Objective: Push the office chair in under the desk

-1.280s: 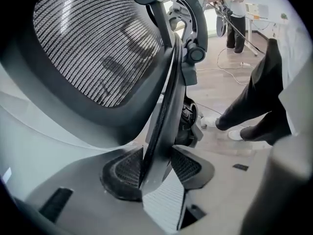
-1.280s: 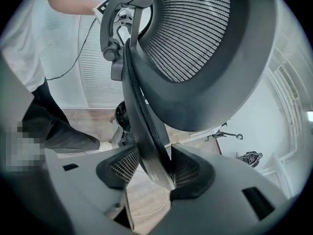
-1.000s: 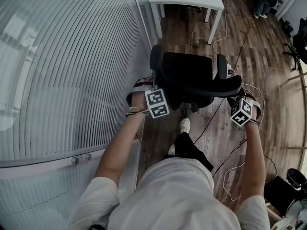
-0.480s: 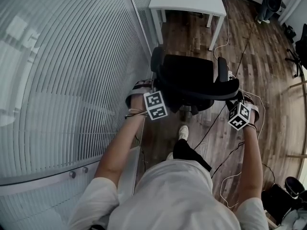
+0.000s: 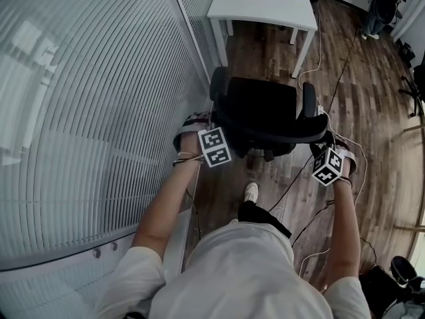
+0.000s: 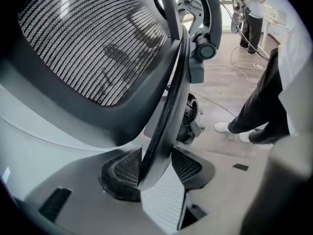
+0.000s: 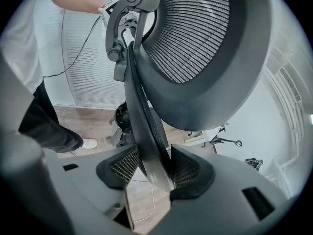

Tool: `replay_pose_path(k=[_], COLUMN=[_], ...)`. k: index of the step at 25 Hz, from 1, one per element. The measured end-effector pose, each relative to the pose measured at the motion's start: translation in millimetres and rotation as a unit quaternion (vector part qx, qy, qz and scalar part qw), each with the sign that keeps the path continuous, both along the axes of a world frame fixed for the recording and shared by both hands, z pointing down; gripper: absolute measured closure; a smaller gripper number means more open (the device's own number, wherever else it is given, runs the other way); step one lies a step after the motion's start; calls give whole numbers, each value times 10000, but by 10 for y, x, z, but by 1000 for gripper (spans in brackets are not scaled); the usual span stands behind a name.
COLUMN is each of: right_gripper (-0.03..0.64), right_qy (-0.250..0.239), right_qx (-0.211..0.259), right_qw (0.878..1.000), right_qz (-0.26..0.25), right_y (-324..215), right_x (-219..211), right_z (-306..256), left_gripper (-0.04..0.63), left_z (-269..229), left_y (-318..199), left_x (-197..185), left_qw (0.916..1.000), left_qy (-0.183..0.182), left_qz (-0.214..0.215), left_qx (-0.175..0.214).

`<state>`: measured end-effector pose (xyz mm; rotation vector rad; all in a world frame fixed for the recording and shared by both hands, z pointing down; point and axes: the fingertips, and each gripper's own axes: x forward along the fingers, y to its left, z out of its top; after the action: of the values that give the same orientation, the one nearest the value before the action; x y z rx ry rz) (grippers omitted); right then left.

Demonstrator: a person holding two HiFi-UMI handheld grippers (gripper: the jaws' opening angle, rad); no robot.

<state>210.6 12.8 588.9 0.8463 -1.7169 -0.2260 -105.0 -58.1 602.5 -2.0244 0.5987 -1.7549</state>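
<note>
A black mesh-backed office chair (image 5: 262,115) stands on the wood floor, its seat facing a white desk (image 5: 262,2) at the top of the head view. My left gripper (image 5: 211,137) grips the left edge of the backrest, and my right gripper (image 5: 324,150) grips the right edge. In the left gripper view the backrest rim (image 6: 166,106) runs down between the ribbed pads (image 6: 120,170), and the left gripper (image 6: 155,168) is shut on it. The right gripper view shows the same: the right gripper (image 7: 151,168) is clamped on the backrest rim (image 7: 139,111).
A glass wall with blinds (image 5: 86,111) runs close along the chair's left side. Cables (image 5: 312,198) trail over the floor at the right. My shoe (image 5: 250,191) is just behind the chair's base. Other furniture stands at the far right edge (image 5: 415,78).
The chair and both grippers have moved together toward the desk, which now shows more fully at the top. My foot has stepped forward after them.
</note>
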Motion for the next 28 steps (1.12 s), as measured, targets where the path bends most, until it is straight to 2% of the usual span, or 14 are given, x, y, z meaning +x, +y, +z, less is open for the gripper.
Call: replay_pose_path(k=[7,20,28], right_gripper=[396,396,395], right_qy=[-8,-89,15], right_qx=[56,94,26], right_qw=[9999,9997,10000], right_qz=[-99,-209,-61], right_y=[-327,-815,-1133], right_x=[90,122,209], right_z=[36,97,103], left_gripper=[397,396,396], left_z=[50,139,116], left_y=[-278,-766,-1045], left_x=[71,104,170], left_qw=[9999,9996,9996], left_qy=[-93,-50,2], left_qz=[-135,-286,-272], left_qx=[21,-6,50])
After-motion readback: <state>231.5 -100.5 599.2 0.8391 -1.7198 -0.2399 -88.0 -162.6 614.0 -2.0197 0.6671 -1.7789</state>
